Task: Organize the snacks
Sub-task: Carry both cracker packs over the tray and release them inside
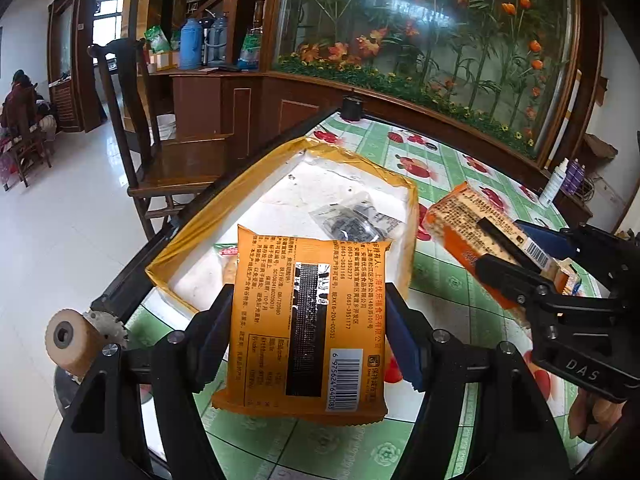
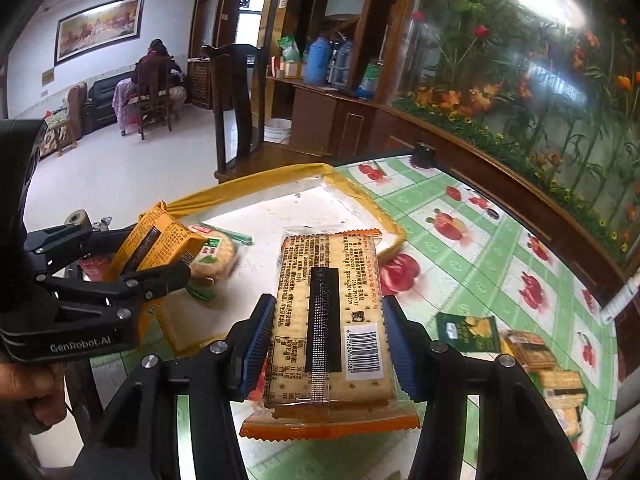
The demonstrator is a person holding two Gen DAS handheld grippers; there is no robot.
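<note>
Orange foil snack packet [image 1: 308, 324], clamped flat between the pads of my left gripper [image 1: 308, 312], and clear cracker pack with orange ends [image 2: 332, 332], gripped by my right gripper [image 2: 328, 336], both hang over the yellow-taped white foam tray [image 1: 320, 184] on the green fruit-print tablecloth [image 1: 440, 160].

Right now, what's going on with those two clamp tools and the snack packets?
A person is sorting snacks with a handheld gripper in each hand. The left gripper has its jaws shut on an orange snack packet, the right gripper on a clear cracker pack. Both hover by the yellow-rimmed tray, where a few snacks already lie.
</note>
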